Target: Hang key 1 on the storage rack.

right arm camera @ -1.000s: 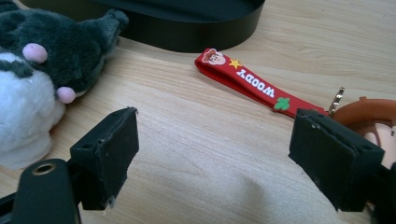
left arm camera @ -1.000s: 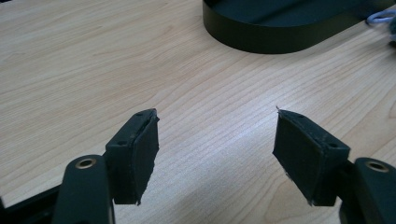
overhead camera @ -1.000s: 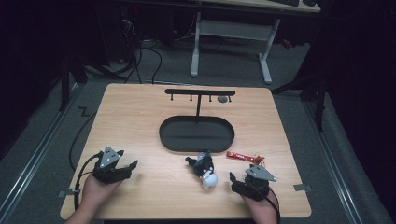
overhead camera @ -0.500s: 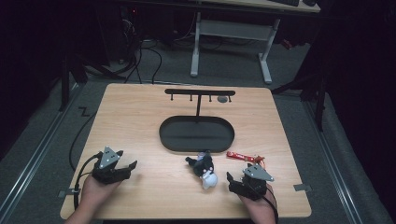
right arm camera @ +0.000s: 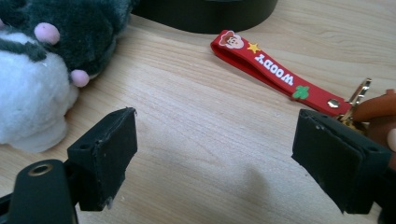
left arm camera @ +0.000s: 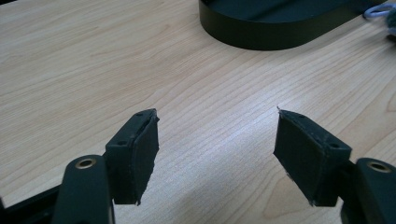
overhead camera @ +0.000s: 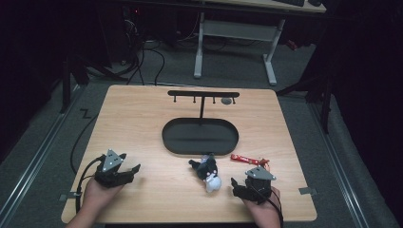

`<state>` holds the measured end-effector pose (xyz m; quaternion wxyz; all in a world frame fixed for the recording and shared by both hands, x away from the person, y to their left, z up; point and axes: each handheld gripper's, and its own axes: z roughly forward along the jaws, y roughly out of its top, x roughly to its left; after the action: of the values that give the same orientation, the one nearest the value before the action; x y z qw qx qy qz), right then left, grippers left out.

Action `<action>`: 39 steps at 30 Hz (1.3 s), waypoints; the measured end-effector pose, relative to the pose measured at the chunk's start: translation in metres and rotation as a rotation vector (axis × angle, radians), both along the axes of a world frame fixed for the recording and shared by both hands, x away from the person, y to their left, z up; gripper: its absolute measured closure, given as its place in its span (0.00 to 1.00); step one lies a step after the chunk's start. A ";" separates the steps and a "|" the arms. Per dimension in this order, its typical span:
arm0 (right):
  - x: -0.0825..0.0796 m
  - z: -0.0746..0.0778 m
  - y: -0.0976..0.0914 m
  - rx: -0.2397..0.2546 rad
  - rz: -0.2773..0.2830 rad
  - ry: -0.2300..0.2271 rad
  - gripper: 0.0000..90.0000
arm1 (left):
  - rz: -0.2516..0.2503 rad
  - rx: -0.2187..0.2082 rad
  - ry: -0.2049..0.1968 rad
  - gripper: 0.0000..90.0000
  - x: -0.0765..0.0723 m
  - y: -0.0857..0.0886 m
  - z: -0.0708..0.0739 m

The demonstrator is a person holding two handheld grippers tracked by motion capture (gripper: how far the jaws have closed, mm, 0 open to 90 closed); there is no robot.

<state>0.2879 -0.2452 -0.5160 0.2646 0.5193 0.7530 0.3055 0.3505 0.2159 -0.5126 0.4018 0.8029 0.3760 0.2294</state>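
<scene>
Plush toy [overhead camera: 208, 171] — dark grey and white with small pink spots — lies on the wooden table [overhead camera: 142, 123] near its front edge, just at 6 o'clock of the black oval tray [overhead camera: 199, 137]. A red "WOODY" strap keychain [overhead camera: 248, 160] lies at the toy's 3 o'clock. Right gripper [overhead camera: 244, 186] rests at the toy's 4 o'clock, jaws spread wide over bare wood — nothing between them. Left gripper [overhead camera: 127, 171] sits well apart at 9 o'clock, jaws likewise wide apart. A black hook stand [overhead camera: 203, 95] rises at the tray's far side.

white desk frame [overhead camera: 235, 45] | cables [overhead camera: 142, 57], perhaps | grey floor [overhead camera: 43, 128]
</scene>
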 end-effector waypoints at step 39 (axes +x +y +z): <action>0.012 0.014 0.005 -0.064 0.100 0.288 0.44 | -0.053 0.004 0.000 0.34 -0.001 -0.009 -0.001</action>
<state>0.2998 -0.2405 -0.5021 0.1547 0.5108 0.8175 0.2166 0.3494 0.2065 -0.5132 0.4064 0.8133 0.3540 0.2194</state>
